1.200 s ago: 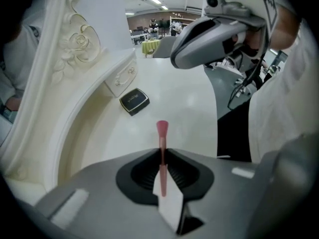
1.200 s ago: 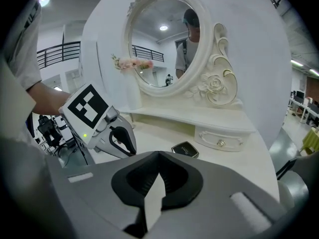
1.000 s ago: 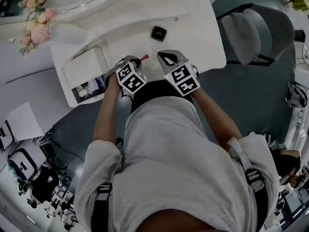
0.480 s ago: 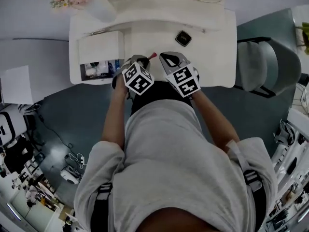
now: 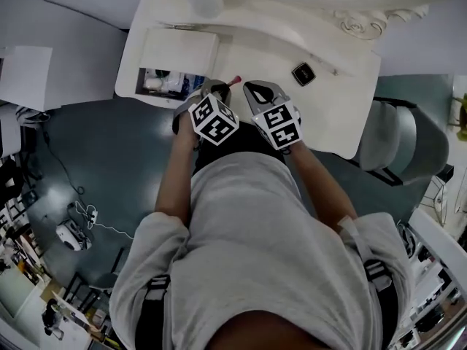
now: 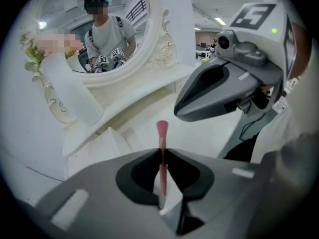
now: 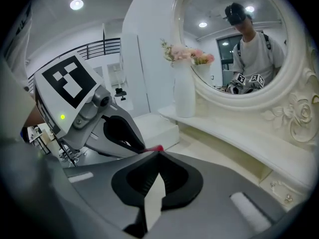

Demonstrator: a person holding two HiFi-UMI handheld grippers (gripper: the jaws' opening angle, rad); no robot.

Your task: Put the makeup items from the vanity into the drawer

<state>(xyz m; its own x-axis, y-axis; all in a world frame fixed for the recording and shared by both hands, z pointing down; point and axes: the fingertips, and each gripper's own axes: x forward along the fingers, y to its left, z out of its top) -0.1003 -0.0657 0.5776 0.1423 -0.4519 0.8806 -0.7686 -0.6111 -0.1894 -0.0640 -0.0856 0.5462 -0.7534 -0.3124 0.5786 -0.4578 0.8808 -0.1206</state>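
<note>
1. The left gripper (image 6: 162, 152) pinches a slim pink makeup stick (image 6: 162, 128) over the vanity (image 5: 263, 46), near the open drawer (image 5: 169, 83).
2. The right gripper (image 7: 160, 154) is closed and empty, just beside the left one.
3. A black compact (image 5: 303, 73) lies on the vanity top.

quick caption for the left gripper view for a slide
Left gripper shut on a pink makeup stick over the vanity, right gripper alongside, mirror behind.

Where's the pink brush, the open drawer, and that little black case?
pink makeup brush (image 6: 162, 129), left gripper view, its pink tip.
open drawer (image 5: 162, 98), head view, its front rim.
black compact (image 5: 303, 73), head view, its lid.
</note>
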